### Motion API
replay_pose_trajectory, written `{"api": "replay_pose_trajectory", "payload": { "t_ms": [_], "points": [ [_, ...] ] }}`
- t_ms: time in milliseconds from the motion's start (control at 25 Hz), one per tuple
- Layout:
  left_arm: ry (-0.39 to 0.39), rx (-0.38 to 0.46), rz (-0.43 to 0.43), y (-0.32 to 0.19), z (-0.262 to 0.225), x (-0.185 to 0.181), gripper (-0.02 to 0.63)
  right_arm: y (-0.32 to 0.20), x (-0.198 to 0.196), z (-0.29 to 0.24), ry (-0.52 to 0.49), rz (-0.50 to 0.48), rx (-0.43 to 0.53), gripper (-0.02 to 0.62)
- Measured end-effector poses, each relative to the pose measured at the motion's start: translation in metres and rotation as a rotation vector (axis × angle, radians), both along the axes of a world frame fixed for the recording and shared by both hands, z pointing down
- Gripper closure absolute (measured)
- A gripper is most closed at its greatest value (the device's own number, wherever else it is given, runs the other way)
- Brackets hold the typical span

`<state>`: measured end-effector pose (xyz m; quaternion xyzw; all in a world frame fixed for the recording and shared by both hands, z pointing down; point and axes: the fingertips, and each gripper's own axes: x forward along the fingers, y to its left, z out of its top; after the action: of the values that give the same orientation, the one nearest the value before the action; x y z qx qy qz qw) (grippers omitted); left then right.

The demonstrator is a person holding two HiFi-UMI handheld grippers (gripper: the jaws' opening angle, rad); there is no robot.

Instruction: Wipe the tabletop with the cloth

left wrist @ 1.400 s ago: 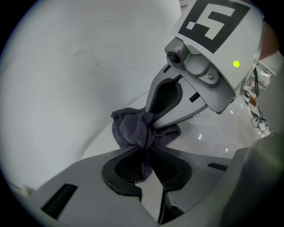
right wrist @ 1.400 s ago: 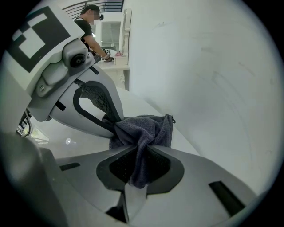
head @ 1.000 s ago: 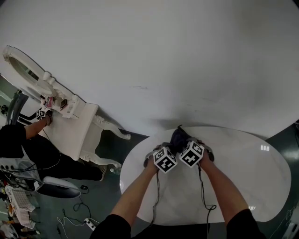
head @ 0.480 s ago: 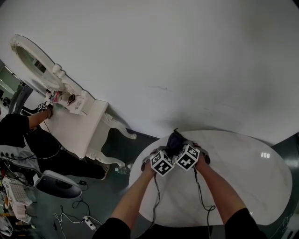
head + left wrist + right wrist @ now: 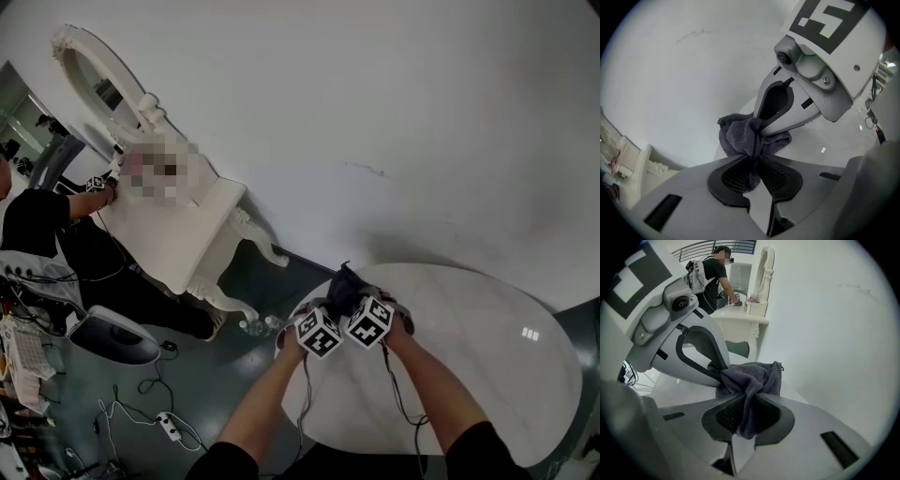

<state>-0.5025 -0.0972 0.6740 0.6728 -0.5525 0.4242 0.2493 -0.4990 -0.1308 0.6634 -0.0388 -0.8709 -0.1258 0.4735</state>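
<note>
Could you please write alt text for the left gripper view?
The left gripper is shut on a bunched dark grey cloth, which the right gripper grips from the opposite side. Beyond are a glossy white tabletop and a white wall.

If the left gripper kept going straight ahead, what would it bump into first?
Probably the right gripper, whose fingers pinch the same dark cloth that the left gripper holds, just ahead. Past them looks like the white wall, though depth is hard to judge.
</note>
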Motion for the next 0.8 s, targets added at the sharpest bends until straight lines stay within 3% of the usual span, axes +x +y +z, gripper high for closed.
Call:
{"api": "replay_pose_trajectory", "payload": {
  "t_ms": [400, 800],
  "points": [
    [-0.002, 0.031, -0.133, 0.067, 0.008, -0.012, 0.540, 0.065, -0.017, 0.008, -0.008, -0.101, -0.002, 0.554],
    [0.063, 0.002, -0.284, 0.141, 0.008, 0.010, 0.541, 0.140, 0.007, 0.005, -0.043, -0.173, -0.072, 0.554]
  ]
}}
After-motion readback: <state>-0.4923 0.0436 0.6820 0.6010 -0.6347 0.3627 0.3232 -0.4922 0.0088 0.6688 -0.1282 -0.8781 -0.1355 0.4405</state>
